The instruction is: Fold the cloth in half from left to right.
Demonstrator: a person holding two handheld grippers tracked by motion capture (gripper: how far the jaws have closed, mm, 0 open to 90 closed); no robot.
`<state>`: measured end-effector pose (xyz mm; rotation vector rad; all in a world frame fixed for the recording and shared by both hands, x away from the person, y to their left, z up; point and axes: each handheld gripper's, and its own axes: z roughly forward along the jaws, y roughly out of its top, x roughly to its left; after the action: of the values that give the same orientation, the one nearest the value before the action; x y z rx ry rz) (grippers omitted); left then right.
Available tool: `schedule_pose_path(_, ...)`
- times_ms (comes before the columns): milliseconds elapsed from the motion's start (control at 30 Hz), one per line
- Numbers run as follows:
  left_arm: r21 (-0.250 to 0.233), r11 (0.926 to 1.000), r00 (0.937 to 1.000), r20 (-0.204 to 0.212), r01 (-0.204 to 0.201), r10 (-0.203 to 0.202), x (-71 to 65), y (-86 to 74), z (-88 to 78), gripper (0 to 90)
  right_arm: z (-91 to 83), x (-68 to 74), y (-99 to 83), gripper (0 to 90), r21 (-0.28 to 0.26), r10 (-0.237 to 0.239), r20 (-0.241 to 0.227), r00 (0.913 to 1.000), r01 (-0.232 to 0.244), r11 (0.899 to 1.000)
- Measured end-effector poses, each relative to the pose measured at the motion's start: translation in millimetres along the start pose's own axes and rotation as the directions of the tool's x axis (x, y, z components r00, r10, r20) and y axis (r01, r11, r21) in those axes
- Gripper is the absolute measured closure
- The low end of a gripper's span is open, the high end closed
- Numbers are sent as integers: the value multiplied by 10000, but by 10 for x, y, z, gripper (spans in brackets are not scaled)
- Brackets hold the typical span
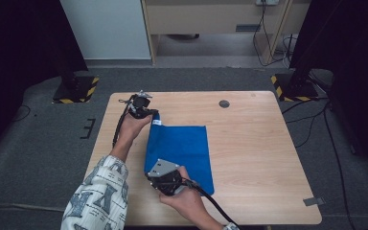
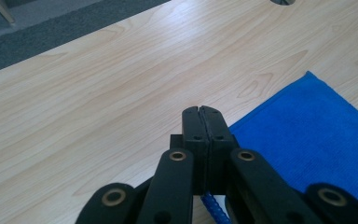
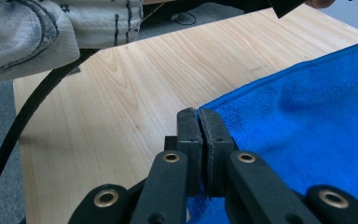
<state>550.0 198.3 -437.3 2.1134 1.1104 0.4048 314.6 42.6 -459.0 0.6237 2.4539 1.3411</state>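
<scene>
One blue cloth [image 1: 182, 151] lies at the centre of one wooden table [image 1: 254, 143]. Two grippers pinch it: the left gripper [image 1: 148, 115] clamped on its upper-left corner, the right gripper [image 1: 160, 173] clamped on its lower-left corner.

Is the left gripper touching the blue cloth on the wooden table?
Touching. In the left gripper view, the left gripper has its jaws shut, with an edge of the blue cloth pinched between them and showing just below.
</scene>
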Motion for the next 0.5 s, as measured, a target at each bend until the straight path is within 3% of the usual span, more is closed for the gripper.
schedule_pose_path(500, -72, 10000, 9993, 378, 33, -30, -348, 169, 286, 896, -333, -224, -226, 880, 196, 48, 546, 9985, -59, 9998)
